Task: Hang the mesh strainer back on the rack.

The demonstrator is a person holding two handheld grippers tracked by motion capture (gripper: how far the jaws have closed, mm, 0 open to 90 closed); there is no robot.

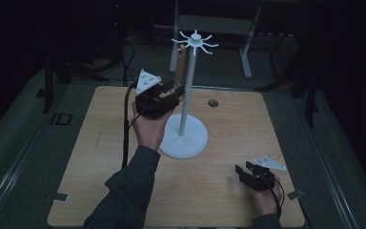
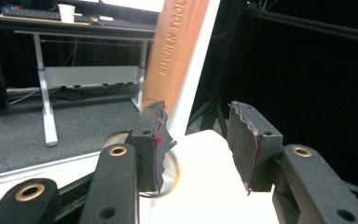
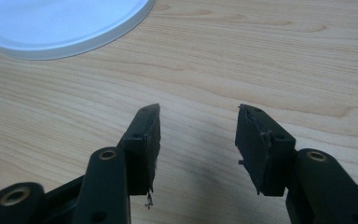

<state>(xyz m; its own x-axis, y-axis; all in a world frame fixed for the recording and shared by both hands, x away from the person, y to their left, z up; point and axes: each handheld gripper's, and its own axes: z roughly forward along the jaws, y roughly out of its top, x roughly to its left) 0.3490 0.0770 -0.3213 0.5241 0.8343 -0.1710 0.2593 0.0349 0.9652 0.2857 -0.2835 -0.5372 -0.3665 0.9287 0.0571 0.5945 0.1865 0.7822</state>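
- Left gripper (image 1: 174,90) is hovering with jaws spread beside the white stand's pole (image 1: 187,90), holding nothing.
- Its own view is showing lettering on the brown strip (image 2: 175,51) hanging from the stand's top.
- Right gripper (image 1: 240,171) is resting low over the wooden table (image 1: 228,124), jaws spread, empty; its view is catching the stand base (image 3: 60,21) edge.

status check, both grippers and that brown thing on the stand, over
Left gripper open, raised beside the white stand, holding nothing. Brown wooden piece hangs from the stand's top, just ahead of it. Right gripper open, low over the table.
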